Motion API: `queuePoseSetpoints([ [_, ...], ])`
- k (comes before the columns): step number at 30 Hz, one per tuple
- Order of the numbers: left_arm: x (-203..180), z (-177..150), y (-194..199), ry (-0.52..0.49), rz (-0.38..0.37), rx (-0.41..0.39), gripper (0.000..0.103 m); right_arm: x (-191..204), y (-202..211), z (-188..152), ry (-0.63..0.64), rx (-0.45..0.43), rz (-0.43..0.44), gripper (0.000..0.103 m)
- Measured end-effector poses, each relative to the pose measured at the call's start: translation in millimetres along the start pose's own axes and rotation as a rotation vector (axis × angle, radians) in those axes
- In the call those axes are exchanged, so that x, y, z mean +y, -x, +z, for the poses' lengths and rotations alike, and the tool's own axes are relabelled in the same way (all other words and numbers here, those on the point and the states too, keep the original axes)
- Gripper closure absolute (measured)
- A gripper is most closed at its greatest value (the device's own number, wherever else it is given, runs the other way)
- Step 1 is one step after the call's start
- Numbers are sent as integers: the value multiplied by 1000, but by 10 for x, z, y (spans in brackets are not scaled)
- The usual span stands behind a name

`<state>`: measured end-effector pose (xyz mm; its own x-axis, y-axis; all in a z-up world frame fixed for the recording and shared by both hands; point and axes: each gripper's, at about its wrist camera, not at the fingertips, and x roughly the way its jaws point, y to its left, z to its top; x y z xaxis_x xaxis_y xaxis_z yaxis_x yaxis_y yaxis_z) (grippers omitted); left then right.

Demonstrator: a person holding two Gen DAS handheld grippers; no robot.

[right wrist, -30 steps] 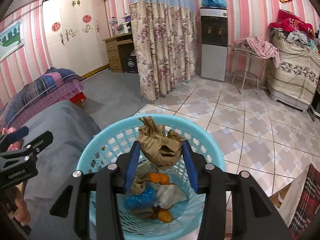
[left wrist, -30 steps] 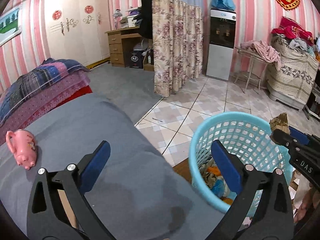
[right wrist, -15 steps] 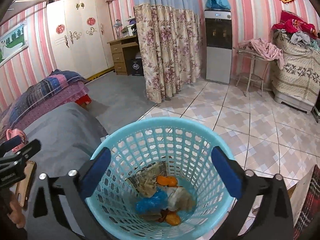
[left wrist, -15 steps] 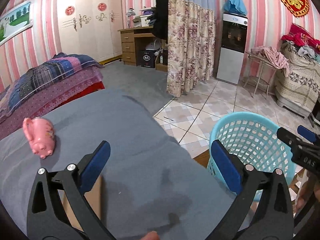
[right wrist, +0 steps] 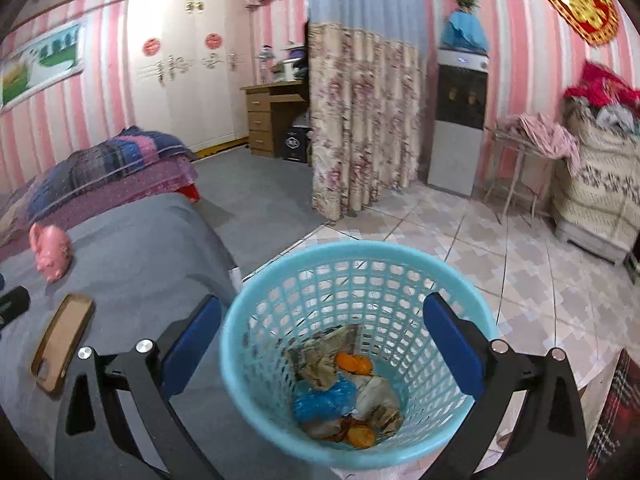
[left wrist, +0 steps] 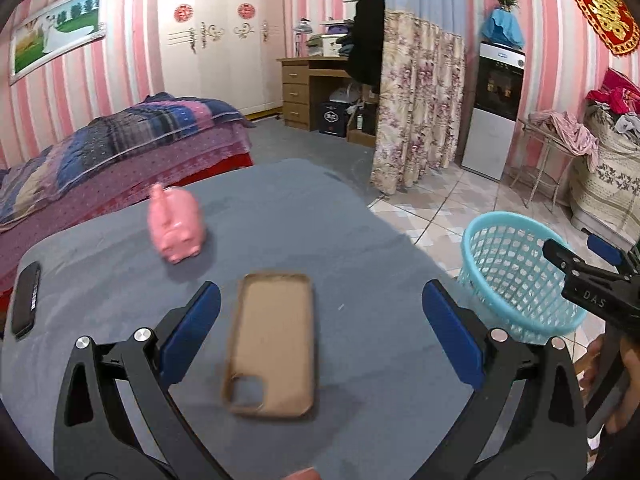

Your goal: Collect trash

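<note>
My right gripper (right wrist: 324, 340) hangs over the light-blue mesh basket (right wrist: 280, 284), its jaws spread wide with nothing between them. The trash (right wrist: 344, 392) lies at the bottom of the basket — crumpled brown paper, a blue wrapper, orange peel pieces. The basket stands on the tiled floor just beside the grey-covered worktop (left wrist: 360, 240).

My left gripper (left wrist: 322, 328) is over that worktop, jaws likewise released and empty — below them lies a tan phone case (left wrist: 276, 336), inner side up, flat on the grey cloth. A pink piggy bank (left wrist: 176, 226) stands farther back, and a dark phone (left wrist: 26, 298) lies near the left edge. In the left view the right gripper shows at the right edge, in front of the basket, with fingers (left wrist: 596, 364) of the person's hand on its handle.
</note>
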<state>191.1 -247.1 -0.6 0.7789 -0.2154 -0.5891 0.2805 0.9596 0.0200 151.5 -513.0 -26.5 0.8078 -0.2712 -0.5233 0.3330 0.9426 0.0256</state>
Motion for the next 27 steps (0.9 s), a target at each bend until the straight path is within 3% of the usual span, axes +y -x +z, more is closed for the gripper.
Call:
queuePoseSetpoints([
  [6, 272, -280, 383, 14, 14, -2, 6, 263, 300, 6, 31, -18, 52, 4],
  [10, 480, -441, 650, 25, 19, -12, 6, 570, 615, -201, 59, 3, 110, 4],
  [16, 709, -634, 910, 48, 17, -16, 5, 912, 1103, -379, 74, -38, 136, 4],
  [27, 1026, -868, 1353, 43, 67, -76, 5, 1485, 1576, -627, 77, -77, 164, 4],
])
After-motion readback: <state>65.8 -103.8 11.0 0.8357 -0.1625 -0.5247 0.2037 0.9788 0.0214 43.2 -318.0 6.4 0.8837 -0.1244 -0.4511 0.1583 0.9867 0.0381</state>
